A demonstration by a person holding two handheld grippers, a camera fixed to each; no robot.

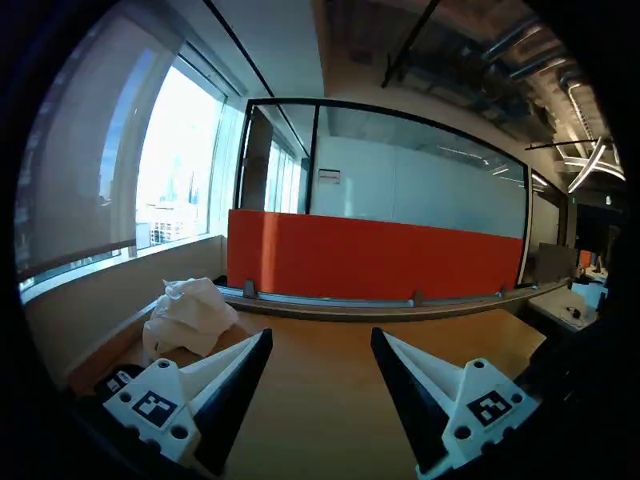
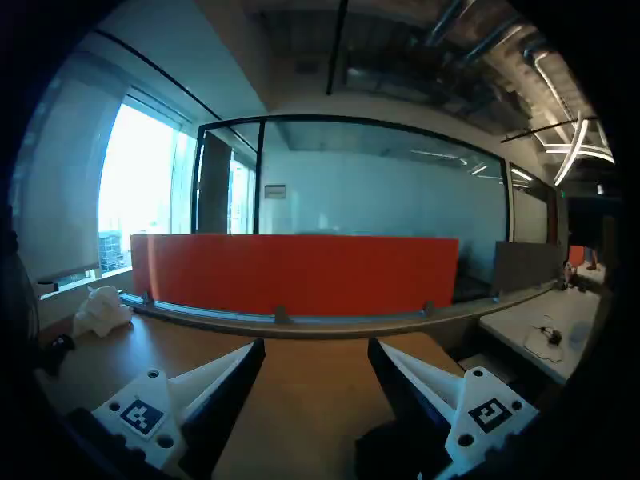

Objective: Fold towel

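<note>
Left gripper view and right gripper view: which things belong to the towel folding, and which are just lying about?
Job in hand: crumpled white towel; left claw, open; right claw, open; wooden desk under them.

Lying about: orange divider; cables on the neighbouring white desk; small dark object.

Desk [image 1: 320, 400] open ahead, orange divider [image 1: 368, 256] (far edge)

Towel [image 1: 188, 316]: one, white, crumpled.
Grippers: two, the left gripper [image 1: 320, 332] and the right gripper [image 2: 316, 342].
Fingers [image 1: 232, 376]: two on each gripper, four in all.
Square markers [image 1: 154, 406]: one on each finger.
Wooden desk [image 1: 320, 400]: one.
Orange divider panel [image 1: 372, 256]: one.
White side table [image 2: 544, 320]: one.
</note>
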